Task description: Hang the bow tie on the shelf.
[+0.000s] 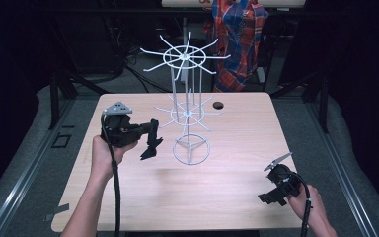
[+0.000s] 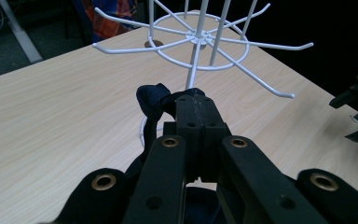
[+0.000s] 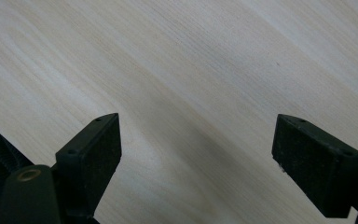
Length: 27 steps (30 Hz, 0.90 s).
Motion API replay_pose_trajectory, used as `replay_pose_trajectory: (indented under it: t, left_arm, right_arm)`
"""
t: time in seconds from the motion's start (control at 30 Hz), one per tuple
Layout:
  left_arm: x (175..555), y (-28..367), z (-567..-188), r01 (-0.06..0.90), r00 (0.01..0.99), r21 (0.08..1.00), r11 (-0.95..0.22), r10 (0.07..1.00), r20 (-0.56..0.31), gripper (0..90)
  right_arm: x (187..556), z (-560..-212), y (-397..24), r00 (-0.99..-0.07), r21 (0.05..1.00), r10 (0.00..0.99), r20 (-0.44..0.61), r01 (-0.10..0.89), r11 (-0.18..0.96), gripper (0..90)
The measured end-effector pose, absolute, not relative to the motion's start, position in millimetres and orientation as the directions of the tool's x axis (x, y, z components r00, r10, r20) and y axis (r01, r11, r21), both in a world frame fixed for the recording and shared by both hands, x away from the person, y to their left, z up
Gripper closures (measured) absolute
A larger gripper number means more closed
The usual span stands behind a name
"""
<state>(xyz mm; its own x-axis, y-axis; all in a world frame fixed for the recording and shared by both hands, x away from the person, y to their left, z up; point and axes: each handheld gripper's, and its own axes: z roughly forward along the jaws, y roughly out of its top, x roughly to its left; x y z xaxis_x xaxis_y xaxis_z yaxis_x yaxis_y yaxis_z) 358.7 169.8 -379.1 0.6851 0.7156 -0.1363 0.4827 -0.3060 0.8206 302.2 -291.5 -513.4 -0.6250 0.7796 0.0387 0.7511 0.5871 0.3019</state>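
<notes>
Left gripper (image 2: 196, 119) clenched on a soft, light dark cloth (image 2: 151, 100) that looks limp, beside a white wire rack (image 1: 187, 106); right gripper (image 3: 196, 154) spread wide, empty.

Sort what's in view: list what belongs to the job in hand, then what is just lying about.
In the job, as it seems:
left gripper, shut on a dark cloth
white wire rack
right gripper, open over the table

Just about:
plaid cloth hanging behind the table

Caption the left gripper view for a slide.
Left hand-held gripper shut on a dark cloth, facing a white wire rack on the wooden table.
</notes>
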Motion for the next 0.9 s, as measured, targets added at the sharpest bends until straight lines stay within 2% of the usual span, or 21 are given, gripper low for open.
replay_pose_trajectory:
  t: [0.9]
  left_arm:
    - [366,153,-376,0.485,0.679,0.813,-0.321,0.725,-0.118,90.0]
  right_arm:
    - [302,-514,-291,-0.617,0.315,0.786,0.051,0.756,0.573,15.6]
